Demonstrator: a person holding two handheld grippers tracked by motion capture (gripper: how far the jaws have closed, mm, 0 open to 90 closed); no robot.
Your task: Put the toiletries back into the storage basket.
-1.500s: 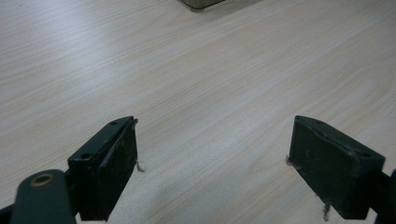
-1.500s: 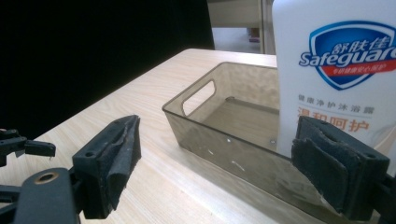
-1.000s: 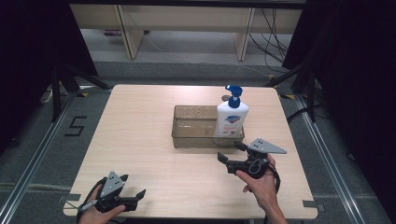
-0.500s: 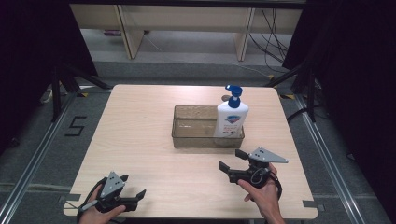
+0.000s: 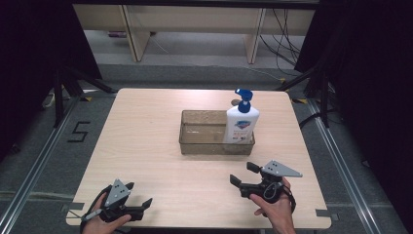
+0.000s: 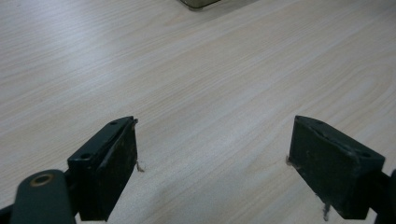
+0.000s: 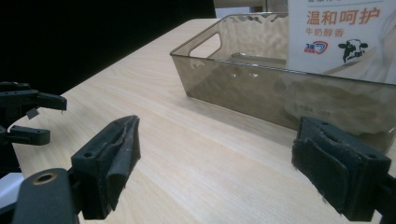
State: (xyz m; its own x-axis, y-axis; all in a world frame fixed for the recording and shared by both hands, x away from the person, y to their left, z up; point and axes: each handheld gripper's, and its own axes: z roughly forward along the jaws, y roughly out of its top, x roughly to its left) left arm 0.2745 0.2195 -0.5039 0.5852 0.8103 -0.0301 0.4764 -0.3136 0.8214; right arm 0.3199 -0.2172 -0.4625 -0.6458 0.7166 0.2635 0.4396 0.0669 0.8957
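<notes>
Each hand carries a black two-jaw tool: the left tool (image 5: 127, 207) and right tool (image 5: 243, 174) each bear a grey three-cornered plate on top. The jaws are flat black blocks with worn, fraying pads (image 7: 116, 163) and small screw holes. A brass-ringed hole sits beside the left jaw.

Tray (image 5: 204, 141) at table (image 5: 146, 126) centre. Bottle (image 5: 241, 122) upright in tray's right end. Right gripper (image 5: 243, 175) before tray; left gripper (image 5: 141, 204) before tray, further left.
</notes>
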